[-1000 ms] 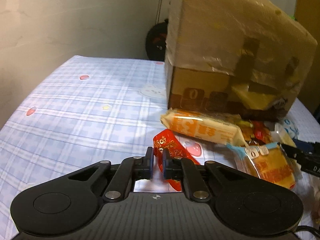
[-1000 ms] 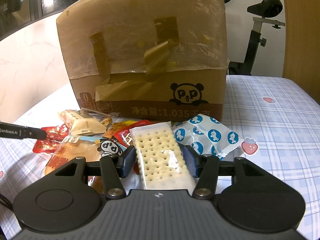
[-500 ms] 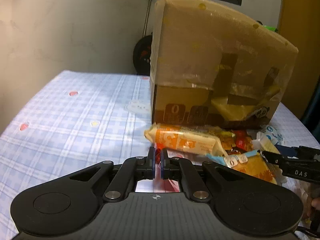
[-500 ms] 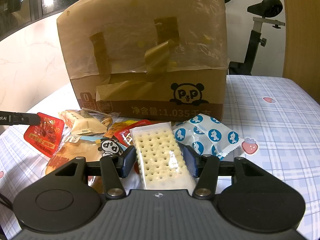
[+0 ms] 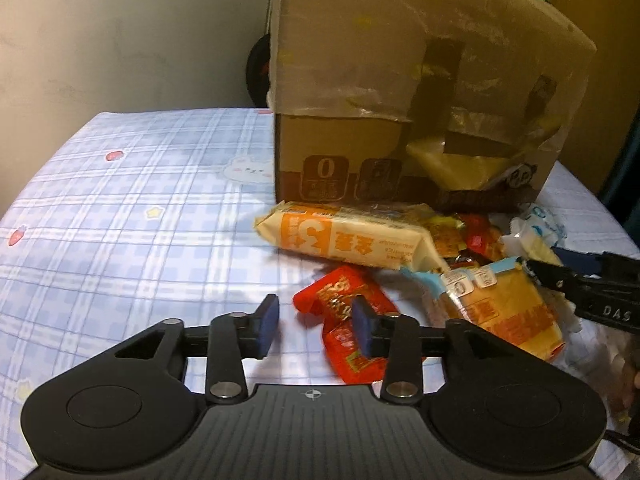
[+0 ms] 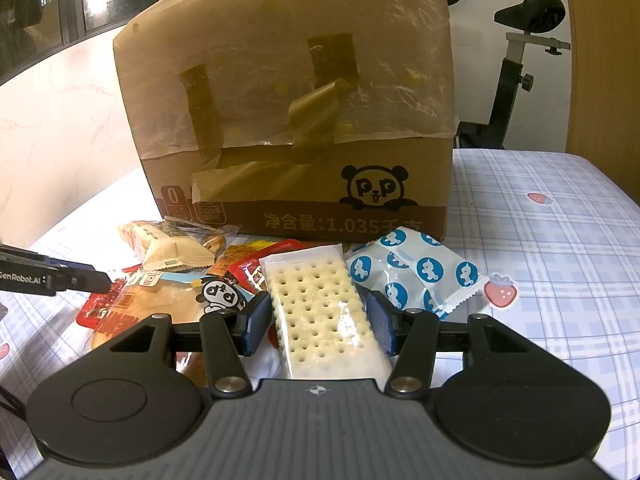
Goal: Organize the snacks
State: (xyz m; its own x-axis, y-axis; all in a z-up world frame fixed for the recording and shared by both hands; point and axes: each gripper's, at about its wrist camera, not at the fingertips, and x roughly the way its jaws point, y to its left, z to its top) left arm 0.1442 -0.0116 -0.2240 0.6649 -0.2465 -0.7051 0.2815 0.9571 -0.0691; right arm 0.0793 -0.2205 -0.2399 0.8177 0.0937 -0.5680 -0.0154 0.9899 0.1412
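Note:
My left gripper [image 5: 314, 326] is open above the cloth; a red snack packet [image 5: 344, 320] lies on the table just past its right finger, free of the pads. My right gripper [image 6: 318, 322] is open with its pads on either side of a pale cracker pack with holes [image 6: 320, 312], not visibly squeezing it. Snacks lie heaped before a taped cardboard box [image 6: 288, 120]: an orange-and-white pack [image 5: 340, 240], a bun pack with a panda label [image 6: 172, 300], and a white pack with blue dots [image 6: 416, 272]. The box also shows in the left wrist view [image 5: 420, 100].
The table has a blue plaid cloth [image 5: 120, 220] with strawberry stickers [image 6: 500, 290]. An exercise bike [image 6: 524, 60] stands behind the table at the right. A wall lies behind at the left. The other gripper's tip shows in each view [image 5: 592, 292].
My left gripper held the red packet lifted half a second ago; now it has opened and the packet lies on the table. The right gripper has not moved.

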